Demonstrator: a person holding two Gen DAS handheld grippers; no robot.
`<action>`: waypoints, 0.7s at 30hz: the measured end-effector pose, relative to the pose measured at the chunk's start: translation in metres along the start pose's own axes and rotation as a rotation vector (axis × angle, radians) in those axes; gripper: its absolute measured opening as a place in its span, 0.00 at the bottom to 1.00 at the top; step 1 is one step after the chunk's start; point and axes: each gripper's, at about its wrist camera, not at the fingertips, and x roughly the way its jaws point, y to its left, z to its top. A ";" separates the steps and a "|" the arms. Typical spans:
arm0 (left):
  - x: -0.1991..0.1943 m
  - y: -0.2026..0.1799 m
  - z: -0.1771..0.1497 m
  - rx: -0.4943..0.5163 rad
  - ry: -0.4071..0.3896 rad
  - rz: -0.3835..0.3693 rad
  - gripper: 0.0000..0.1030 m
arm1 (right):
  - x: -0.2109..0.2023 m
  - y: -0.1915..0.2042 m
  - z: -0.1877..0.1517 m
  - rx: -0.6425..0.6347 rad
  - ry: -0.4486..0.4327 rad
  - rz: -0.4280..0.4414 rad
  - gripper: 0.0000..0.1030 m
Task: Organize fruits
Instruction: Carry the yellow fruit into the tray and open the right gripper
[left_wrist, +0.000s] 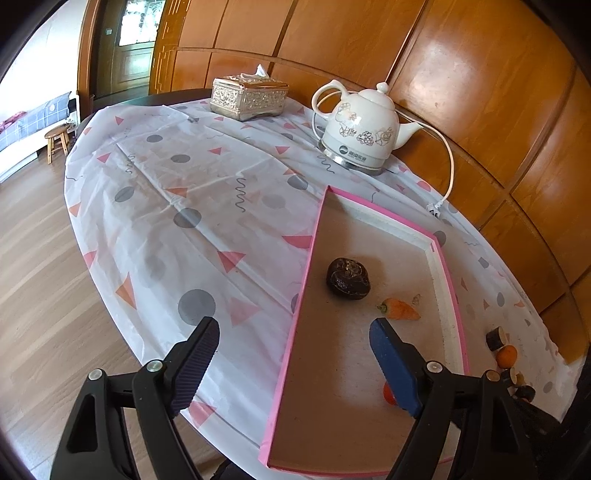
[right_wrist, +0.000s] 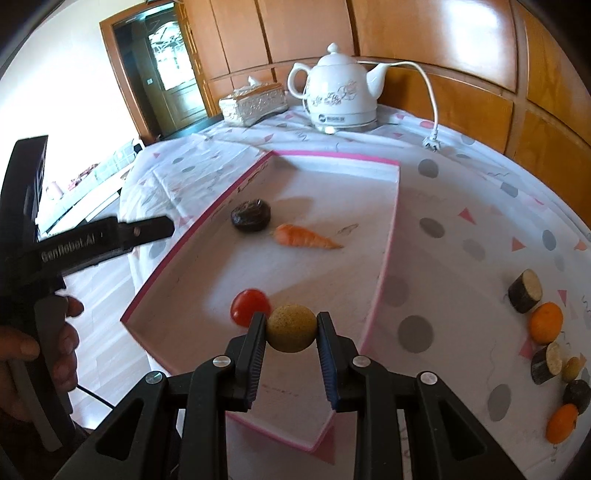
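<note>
The left tongs (left_wrist: 295, 354) are held wide open with nothing between the pads, poised over the near left rim of the pink-edged tray (left_wrist: 295, 325), which lies on the table (left_wrist: 166, 192). In the right wrist view the left tool is seen at the far left, gripped by a hand (right_wrist: 55, 332) and pitched downward toward the tray. Inside the tray a dark round fruit (right_wrist: 251, 220), a small carrot (right_wrist: 304, 237) and a red tomato (right_wrist: 250, 306) are already laid.

The right tongs (right_wrist: 291, 332) are closed on a tan round fruit (right_wrist: 291, 333), pinched across its widest part and carried above the tray's near end, just beside the tomato. The fruit is judged light and fairly stiff, with a matt, slightly rough skin that should not slip against the ribbed pads; being round, it is likely to roll once released, so it is best set down low. The right tongs are angled steeply downward.

Further right, on the cloth outside the tray, several pieces remain: cut dark-skinned cylinders (right_wrist: 525, 291), oranges (right_wrist: 546, 322) and a small yellowish piece (right_wrist: 571, 368). The cylinders would best be taken across their curved sides, the oranges across the middle.
</note>
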 end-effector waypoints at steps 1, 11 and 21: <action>0.000 0.000 0.000 0.001 0.001 -0.002 0.82 | 0.001 0.002 -0.002 -0.006 0.004 -0.012 0.27; -0.001 -0.005 -0.002 0.016 0.004 -0.012 0.81 | 0.002 0.003 -0.010 -0.005 0.005 -0.057 0.32; 0.002 -0.007 -0.004 0.024 0.018 -0.021 0.81 | -0.025 -0.012 -0.020 0.073 -0.063 -0.104 0.35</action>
